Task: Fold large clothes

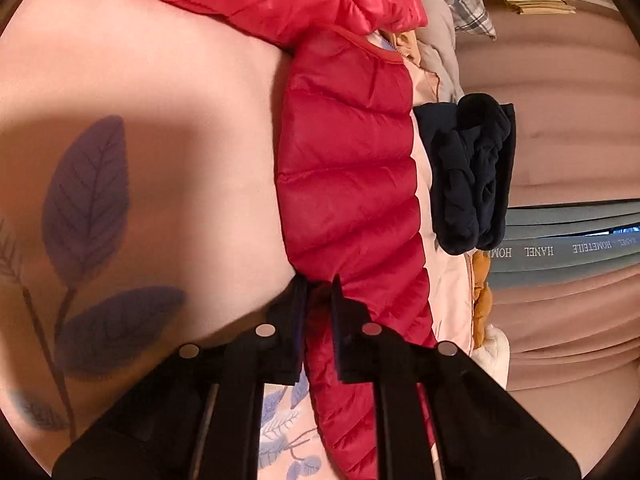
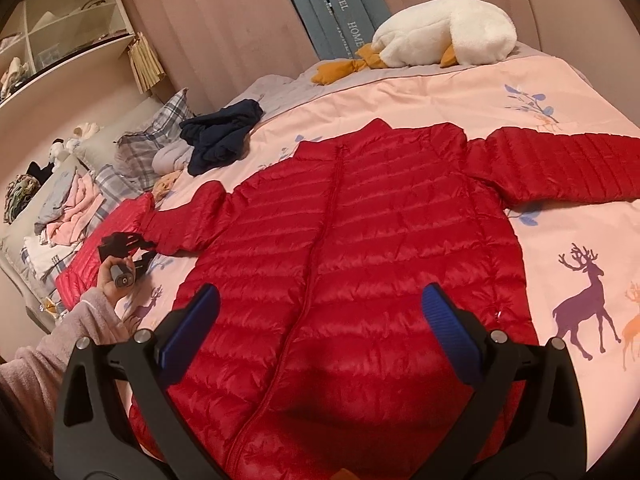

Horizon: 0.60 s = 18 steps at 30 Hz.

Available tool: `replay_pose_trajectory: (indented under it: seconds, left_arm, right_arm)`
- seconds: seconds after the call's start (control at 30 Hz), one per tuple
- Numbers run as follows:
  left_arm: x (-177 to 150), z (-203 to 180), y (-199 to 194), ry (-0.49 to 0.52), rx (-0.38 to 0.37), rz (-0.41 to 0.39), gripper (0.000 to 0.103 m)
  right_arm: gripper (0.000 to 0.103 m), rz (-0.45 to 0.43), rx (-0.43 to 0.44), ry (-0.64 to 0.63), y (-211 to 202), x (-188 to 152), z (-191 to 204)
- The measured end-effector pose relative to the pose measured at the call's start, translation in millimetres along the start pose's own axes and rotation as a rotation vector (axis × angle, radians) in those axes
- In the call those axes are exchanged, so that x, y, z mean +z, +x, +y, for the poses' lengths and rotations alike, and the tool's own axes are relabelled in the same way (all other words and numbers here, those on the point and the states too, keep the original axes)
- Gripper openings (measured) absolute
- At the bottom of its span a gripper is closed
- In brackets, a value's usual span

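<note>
Red jacket [image 2: 352, 248] spread front-up on the bedspread [image 2: 460, 92], 2 sleeves out to the sides; left gripper [image 1: 318, 292] — jaws pinched onto a sleeve end [image 1: 320, 308]; right gripper [image 2: 320, 320] — jaws wide apart, nothing between them, above the jacket's lower front; dark garment [image 2: 220, 132] near the pillows [image 2: 160, 128]

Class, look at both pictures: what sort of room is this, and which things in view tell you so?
Most likely a bedroom: a bed with a printed quilt, plaid pillows at its head, and a plush goose lying on it.
</note>
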<state>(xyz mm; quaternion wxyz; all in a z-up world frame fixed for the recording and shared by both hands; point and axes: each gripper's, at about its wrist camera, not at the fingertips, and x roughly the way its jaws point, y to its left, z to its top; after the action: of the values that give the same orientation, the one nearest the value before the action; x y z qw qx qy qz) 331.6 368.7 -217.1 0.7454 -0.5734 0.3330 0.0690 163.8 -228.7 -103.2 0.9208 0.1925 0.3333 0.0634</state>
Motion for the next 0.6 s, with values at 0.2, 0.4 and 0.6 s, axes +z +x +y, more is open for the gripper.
replay_pose_trajectory:
  seconds: [0.2,0.4,0.6]
  left_arm:
    - [-12,-32,-21,0.133,0.009,-0.075,0.007]
    - [-76,-148,-73,0.571,-0.041,-0.190,0.001]
    - [-215,-251,-98,1.052,-0.165,-0.153,0.001]
  right_arm:
    - [0.101,0.004,-0.003,0.013,-2,-1,-3]
    - [0.101,-0.014,0.012,0.017,-13,-3,-3]
    - [0.101,-0.043,0.023,0.033,-30,-7,-9]
